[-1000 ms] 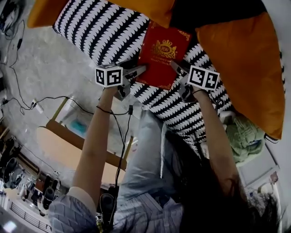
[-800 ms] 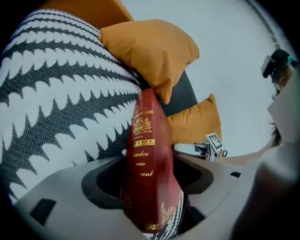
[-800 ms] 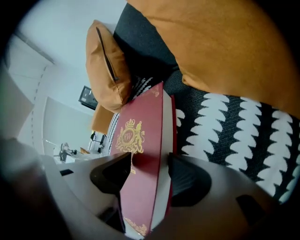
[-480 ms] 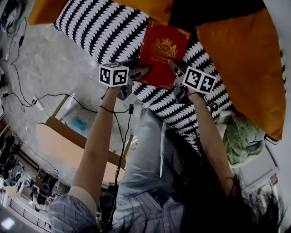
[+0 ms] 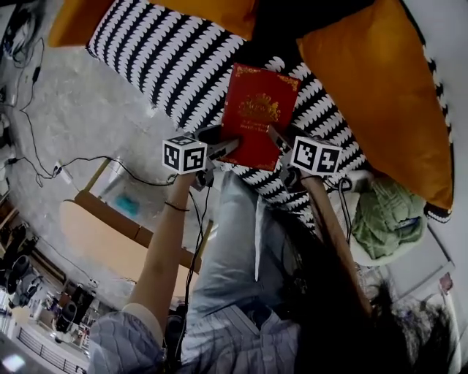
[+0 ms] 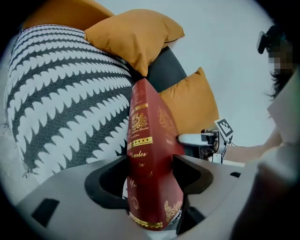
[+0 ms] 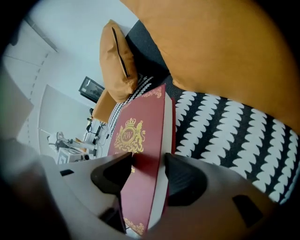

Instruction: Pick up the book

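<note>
A dark red book [image 5: 256, 115] with gold crest and trim is held above the black-and-white patterned sofa seat [image 5: 168, 58]. My left gripper [image 5: 228, 146] is shut on the book's spine edge [image 6: 147, 164] at its lower left. My right gripper [image 5: 274, 139] is shut on the opposite, page-side edge [image 7: 145, 187] at its lower right. In the left gripper view the book stands upright between the jaws, gold lettering down the spine. In the right gripper view the cover crest [image 7: 127, 136] shows left of the white page block.
Orange cushions [image 5: 373, 95] lean on the sofa back, with a dark cushion [image 5: 292, 22] between them. A green cloth [image 5: 384, 219] lies at the right. Cables [image 5: 44, 161] trail over the grey floor at left, near a wooden board [image 5: 110, 241].
The book has come up off the seat and toward the person, carried between both grippers. Both marker cubes have drawn closer in and lower in the head view.
</note>
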